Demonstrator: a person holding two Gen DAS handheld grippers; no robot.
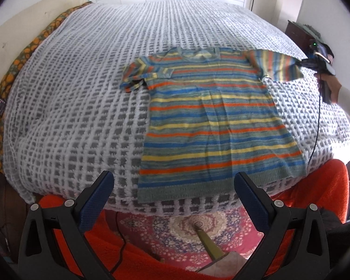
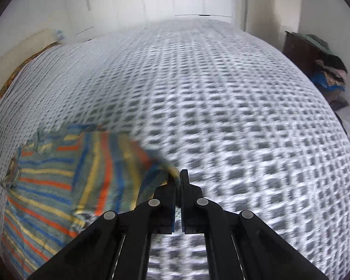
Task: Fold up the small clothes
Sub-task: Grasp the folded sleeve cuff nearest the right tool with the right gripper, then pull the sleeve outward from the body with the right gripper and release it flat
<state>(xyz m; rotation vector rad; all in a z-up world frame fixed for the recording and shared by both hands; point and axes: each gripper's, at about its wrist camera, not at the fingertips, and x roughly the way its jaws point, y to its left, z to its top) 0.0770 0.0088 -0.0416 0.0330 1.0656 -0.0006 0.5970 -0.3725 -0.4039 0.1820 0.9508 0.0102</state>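
Note:
A small striped knit T-shirt (image 1: 212, 116) in blue, yellow, orange and green lies face up on the bed, hem toward me. Its left sleeve (image 1: 137, 74) is crumpled. Its right sleeve (image 1: 277, 65) is stretched out to the right and lifted, pinched at the cuff by my right gripper (image 1: 302, 63), which a hand holds at the bed's right edge. In the right wrist view that gripper (image 2: 180, 175) is shut on the sleeve's edge (image 2: 161, 179), with the shirt (image 2: 58, 177) trailing left. My left gripper (image 1: 173, 183) hangs open above the hem, holding nothing.
A grey-and-white knit blanket (image 1: 81, 121) covers the bed. An orange cloth (image 1: 315, 191) and a patterned rug (image 1: 198, 228) lie below the near edge. A floral fabric (image 1: 23, 53) runs along the left side. A dark cabinet with piled clothes (image 2: 324, 74) stands at the right.

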